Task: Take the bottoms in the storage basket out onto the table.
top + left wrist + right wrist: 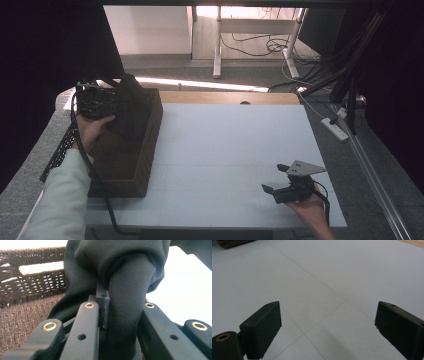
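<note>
A dark brown woven basket (pixel 131 165) stands at the table's left edge. Over it my left gripper (pixel 114 102) is shut on a black cloth (pixel 132 105), which hangs bunched above the basket's far end. In the left gripper view a thick fold of the black cloth (pixel 125 305) is pinched between the jaws, with the basket's woven wall (pixel 27 290) behind it. My right gripper (pixel 279 178) is open low over the white tabletop (pixel 225 150) at the front right; in the right gripper view its fingers (pixel 262 327) stand wide apart with nothing between them.
A black perforated mat (pixel 62 147) lies left of the basket. A wooden strip (pixel 225 97) borders the table's far edge. A power strip (pixel 336 129) and cables lie on the floor to the right, beside a slanted metal rail (pixel 375 185).
</note>
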Demonstrator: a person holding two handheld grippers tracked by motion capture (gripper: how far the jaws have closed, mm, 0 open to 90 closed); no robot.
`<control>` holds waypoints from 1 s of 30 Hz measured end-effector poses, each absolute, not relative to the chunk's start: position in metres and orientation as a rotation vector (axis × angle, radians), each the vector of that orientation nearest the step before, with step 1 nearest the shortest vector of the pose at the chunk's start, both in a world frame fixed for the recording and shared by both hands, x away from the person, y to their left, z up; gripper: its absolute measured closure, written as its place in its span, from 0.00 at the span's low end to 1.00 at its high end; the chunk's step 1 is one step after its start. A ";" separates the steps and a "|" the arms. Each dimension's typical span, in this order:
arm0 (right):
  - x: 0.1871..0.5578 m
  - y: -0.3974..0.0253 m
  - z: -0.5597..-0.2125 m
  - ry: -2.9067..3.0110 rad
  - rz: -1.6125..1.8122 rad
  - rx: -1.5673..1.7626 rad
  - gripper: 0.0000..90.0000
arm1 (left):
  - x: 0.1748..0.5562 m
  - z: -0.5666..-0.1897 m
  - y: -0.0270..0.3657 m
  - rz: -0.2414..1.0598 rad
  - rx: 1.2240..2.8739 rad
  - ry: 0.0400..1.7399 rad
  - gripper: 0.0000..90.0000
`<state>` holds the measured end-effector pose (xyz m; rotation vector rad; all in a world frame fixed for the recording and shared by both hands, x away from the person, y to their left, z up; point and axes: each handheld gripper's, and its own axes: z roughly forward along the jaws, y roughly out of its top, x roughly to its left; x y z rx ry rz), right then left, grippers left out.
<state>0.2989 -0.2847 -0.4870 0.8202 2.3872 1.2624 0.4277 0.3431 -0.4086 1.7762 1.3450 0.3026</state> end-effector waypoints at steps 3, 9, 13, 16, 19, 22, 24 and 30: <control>0.299 -0.285 -0.487 2.384 1.264 0.820 0.08 | 0.426 -0.406 0.344 0.308 1.766 1.337 0.86; 0.299 -0.285 -0.487 2.386 1.262 0.821 0.08 | 0.420 -0.402 0.345 0.308 1.734 1.318 0.86; 0.299 -0.285 -0.487 2.386 1.263 0.821 0.08 | 0.417 -0.399 0.345 0.316 1.724 1.305 0.86; 0.299 -0.284 -0.487 2.386 1.262 0.821 0.08 | 0.416 -0.397 0.344 0.319 1.723 1.296 0.86; 0.299 -0.285 -0.487 2.385 1.262 0.821 0.08 | 0.415 -0.395 0.343 0.323 1.721 1.289 0.86; 0.299 -0.285 -0.487 2.385 1.261 0.822 0.08 | 0.414 -0.393 0.342 0.327 1.712 1.284 0.86; 0.299 -0.285 -0.487 2.386 1.260 0.821 0.08 | 0.413 -0.392 0.342 0.330 1.709 1.279 0.86; 0.299 -0.285 -0.487 2.385 1.261 0.822 0.08 | 0.409 -0.387 0.342 0.335 1.688 1.262 0.86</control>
